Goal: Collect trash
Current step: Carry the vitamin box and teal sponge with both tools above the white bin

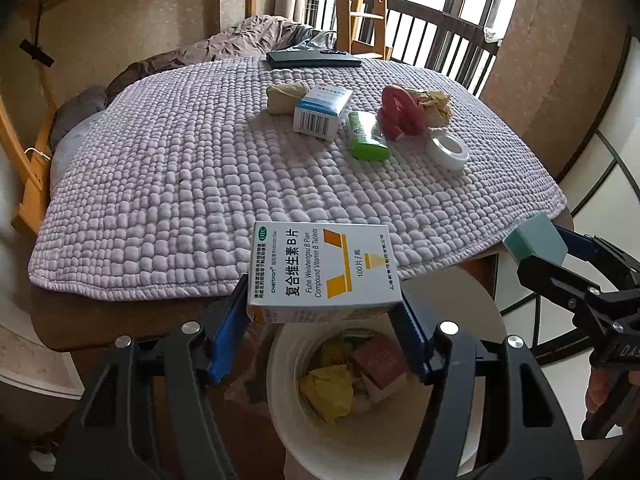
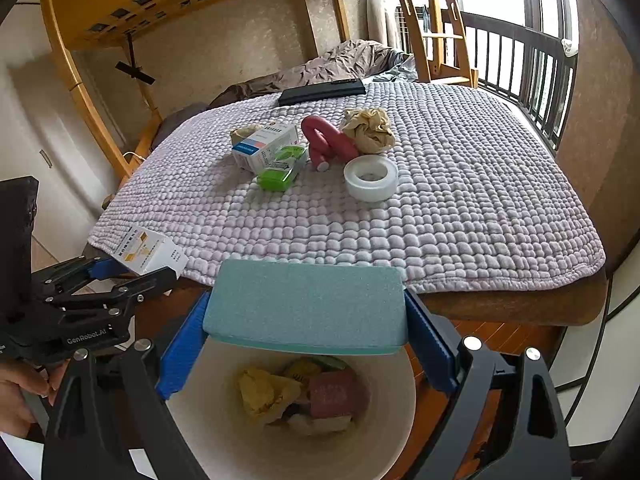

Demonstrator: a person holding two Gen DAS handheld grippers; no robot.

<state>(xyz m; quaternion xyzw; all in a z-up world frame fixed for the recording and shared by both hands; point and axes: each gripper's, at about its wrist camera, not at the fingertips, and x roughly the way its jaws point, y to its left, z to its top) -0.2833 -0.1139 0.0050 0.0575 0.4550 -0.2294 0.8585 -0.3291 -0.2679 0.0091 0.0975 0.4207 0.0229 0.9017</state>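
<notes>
My left gripper (image 1: 324, 308) is shut on a white and yellow vitamin B box (image 1: 322, 270) and holds it above a white trash bin (image 1: 288, 412) that has wrappers inside. My right gripper (image 2: 306, 320) is shut on a teal sponge block (image 2: 306, 306) above the same bin (image 2: 404, 412). On the lilac quilted mat (image 2: 460, 200) lie a blue and white medicine box (image 2: 266, 146), a green packet (image 2: 280, 170), a red looped object (image 2: 326, 142), a crumpled paper ball (image 2: 370, 128) and a white tape roll (image 2: 370, 178).
A black flat device (image 2: 322, 92) lies at the mat's far edge. A wooden bunk bed frame (image 2: 80, 64) and bedding (image 2: 340, 64) stand behind. A dark railing (image 2: 532, 68) is at the right. The bin stands on the floor at the table's near edge.
</notes>
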